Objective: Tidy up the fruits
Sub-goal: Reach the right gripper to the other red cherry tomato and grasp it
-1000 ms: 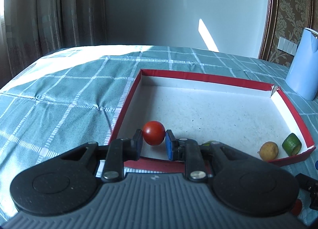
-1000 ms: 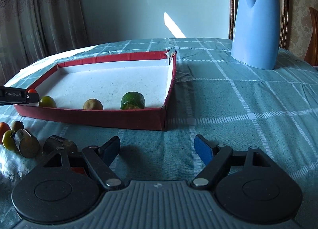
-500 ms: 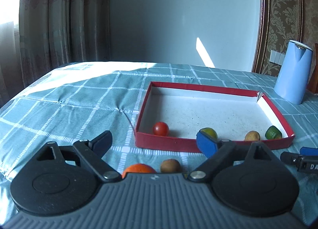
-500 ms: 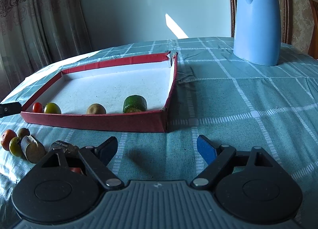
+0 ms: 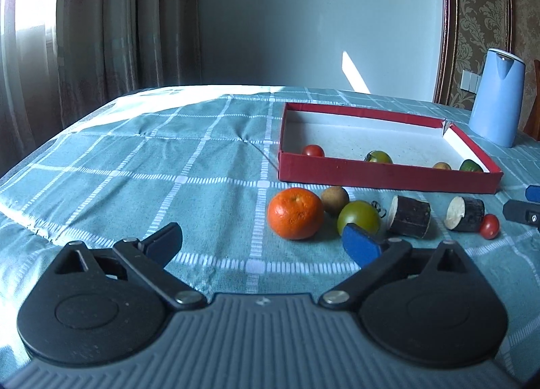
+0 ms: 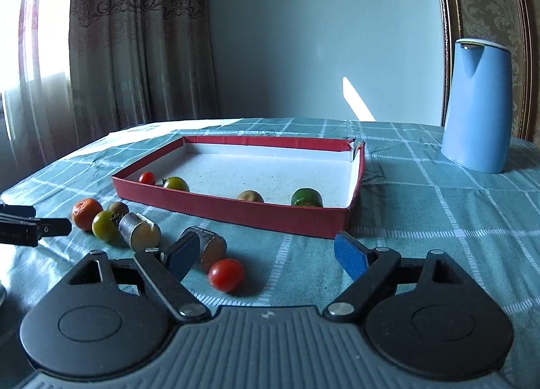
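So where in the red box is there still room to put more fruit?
The red box has lots of bare white floor in the middle and along the back wall. Only its front edge is busy: red tomato, green tomato, brown fruit and green fruit sit in a row there, with gaps between.

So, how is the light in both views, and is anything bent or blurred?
Left wrist view: strong window glare whitens the far tablecloth, the picture frame bows from fisheye, and the orange is sharp. Right wrist view: the curtain is overexposed, the blue kettle leans, and a sun streak marks the wall.
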`<state>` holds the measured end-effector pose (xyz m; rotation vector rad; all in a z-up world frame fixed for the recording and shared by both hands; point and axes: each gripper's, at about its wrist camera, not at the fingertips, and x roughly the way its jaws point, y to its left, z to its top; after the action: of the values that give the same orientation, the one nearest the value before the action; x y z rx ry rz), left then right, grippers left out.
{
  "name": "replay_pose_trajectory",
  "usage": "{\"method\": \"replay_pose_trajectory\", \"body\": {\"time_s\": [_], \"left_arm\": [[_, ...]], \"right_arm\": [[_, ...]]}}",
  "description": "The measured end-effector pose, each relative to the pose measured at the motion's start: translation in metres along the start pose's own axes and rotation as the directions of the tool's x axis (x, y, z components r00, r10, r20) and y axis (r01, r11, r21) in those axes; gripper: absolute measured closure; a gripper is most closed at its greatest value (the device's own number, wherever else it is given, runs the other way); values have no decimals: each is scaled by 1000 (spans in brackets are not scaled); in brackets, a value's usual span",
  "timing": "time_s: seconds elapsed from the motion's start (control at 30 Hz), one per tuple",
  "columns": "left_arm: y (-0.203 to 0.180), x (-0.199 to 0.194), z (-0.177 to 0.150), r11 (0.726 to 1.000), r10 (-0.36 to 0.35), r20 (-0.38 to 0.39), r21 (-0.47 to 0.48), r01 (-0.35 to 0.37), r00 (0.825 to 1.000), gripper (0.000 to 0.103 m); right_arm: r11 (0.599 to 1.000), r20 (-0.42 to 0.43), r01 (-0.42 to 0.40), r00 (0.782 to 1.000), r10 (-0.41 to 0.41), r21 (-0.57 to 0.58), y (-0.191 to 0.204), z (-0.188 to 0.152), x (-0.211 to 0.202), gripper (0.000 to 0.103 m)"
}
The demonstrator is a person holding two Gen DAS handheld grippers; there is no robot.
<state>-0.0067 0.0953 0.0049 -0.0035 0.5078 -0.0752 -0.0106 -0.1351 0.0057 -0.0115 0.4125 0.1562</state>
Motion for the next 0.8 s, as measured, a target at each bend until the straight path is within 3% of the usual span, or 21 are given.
{"method": "replay_pose_trajectory", "body": {"time_s": [0.13,0.3,0.53,0.8], "left_arm": [[4,-5,-4,1000,-21,13,-8,21,1000,0],[9,-6,-5,998,-48,9,-34,49,999,0],[17,-2,-4,992,-90,-11,-88,89,996,0],[16,0,-3,993,-86,-27,-88,83,996,0]], "right_arm": [[998,-47,-5,999,2,-61,10,1,5,17],[994,-123,-23,992,10,-103,18,-1,18,45],[992,-155,-33,988,13,-124,21,-2,24,48],[989,-168,-59,985,36,-135,25,2,32,67]]}}
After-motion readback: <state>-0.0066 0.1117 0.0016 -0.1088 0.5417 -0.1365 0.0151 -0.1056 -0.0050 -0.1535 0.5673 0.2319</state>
